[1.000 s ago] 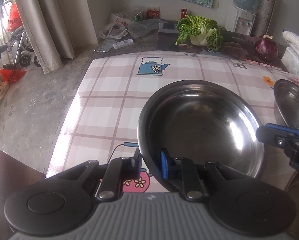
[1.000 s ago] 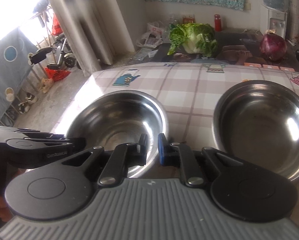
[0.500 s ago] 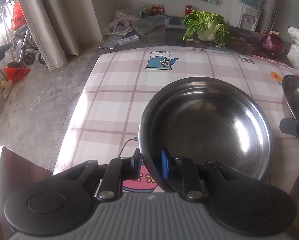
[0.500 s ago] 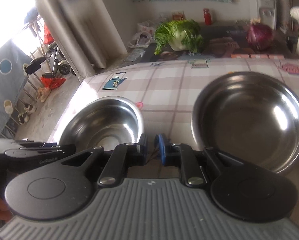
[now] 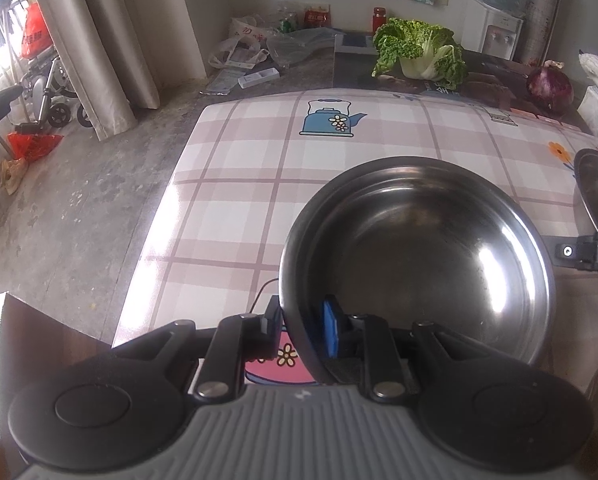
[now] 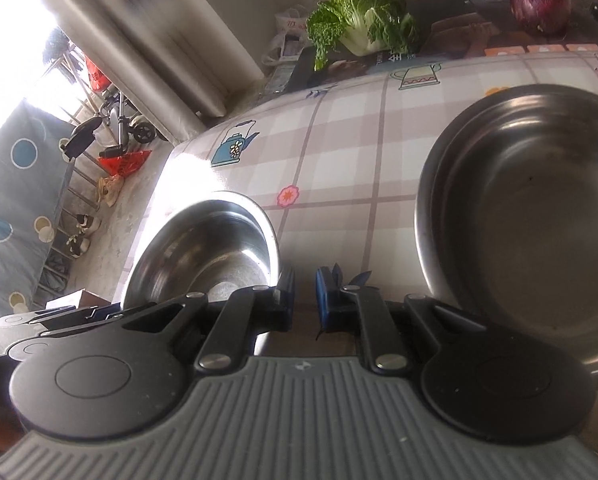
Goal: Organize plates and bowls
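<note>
My left gripper (image 5: 299,320) is shut on the near rim of a steel bowl (image 5: 419,256), one finger outside and the blue pad inside. The bowl is held over the checked tablecloth (image 5: 259,160). In the right wrist view the same bowl (image 6: 207,248) sits at the left with my left gripper (image 6: 79,316) on it. A wider steel bowl (image 6: 531,216) rests on the table at the right; its edge shows in the left wrist view (image 5: 595,188). My right gripper (image 6: 303,292) is nearly shut and empty, between the two bowls, tilted.
A cabbage (image 5: 419,52) and a red onion (image 5: 549,86) lie on the dark surface beyond the table. The table's left edge drops to a concrete floor (image 5: 79,200). A brown box corner (image 5: 39,332) is at the near left.
My left gripper has lifted and drawn back with the bowl. My right gripper has tilted and moved closer to the wide bowl, which now looms larger.
</note>
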Available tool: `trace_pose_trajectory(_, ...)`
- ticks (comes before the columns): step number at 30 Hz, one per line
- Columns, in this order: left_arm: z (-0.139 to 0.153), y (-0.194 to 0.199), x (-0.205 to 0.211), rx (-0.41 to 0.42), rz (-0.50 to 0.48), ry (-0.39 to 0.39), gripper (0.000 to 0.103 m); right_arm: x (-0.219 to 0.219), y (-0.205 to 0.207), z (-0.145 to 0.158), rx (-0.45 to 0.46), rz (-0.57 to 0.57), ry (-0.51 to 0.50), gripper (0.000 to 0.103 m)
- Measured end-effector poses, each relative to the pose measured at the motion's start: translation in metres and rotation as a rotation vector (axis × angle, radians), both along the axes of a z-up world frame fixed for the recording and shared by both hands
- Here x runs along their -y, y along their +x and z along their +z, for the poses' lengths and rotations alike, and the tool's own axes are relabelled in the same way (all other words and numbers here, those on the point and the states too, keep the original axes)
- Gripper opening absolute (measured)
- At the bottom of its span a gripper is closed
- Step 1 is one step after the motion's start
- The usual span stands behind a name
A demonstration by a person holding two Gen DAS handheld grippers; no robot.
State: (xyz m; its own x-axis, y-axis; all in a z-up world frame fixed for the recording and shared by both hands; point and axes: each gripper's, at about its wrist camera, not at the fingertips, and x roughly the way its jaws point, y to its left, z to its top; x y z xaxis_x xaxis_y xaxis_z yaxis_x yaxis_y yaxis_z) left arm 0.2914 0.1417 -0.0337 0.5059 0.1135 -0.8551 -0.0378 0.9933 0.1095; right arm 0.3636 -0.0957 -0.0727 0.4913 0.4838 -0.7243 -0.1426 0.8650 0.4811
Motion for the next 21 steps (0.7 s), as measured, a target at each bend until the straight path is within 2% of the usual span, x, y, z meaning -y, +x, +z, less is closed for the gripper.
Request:
trace_pose_trajectory(5, 0.0, -0.001, -0.001, 0.003, 0.008, -0.007, 0.022, -0.004, -0.004, 0.002, 0.011, 0.009, -0.004, 0.002)
trace_pose_trajectory(14, 0.003, -0.005, -0.007, 0.003, 0.023, -0.022, 0.021, 0.0, -0.007, 0.008, 0.016, 0.017, 0.017, 0.0)
trace_pose_trajectory(19, 0.002, -0.005, -0.011, -0.002, 0.036, -0.027, 0.021, 0.013, -0.007, 0.008, -0.003, -0.015, 0.102, 0.004)
trace_pose_trajectory(21, 0.002, -0.004, -0.012, -0.004, 0.039, -0.032, 0.021, 0.016, -0.008, 0.01, -0.005, -0.019, 0.126, 0.01)
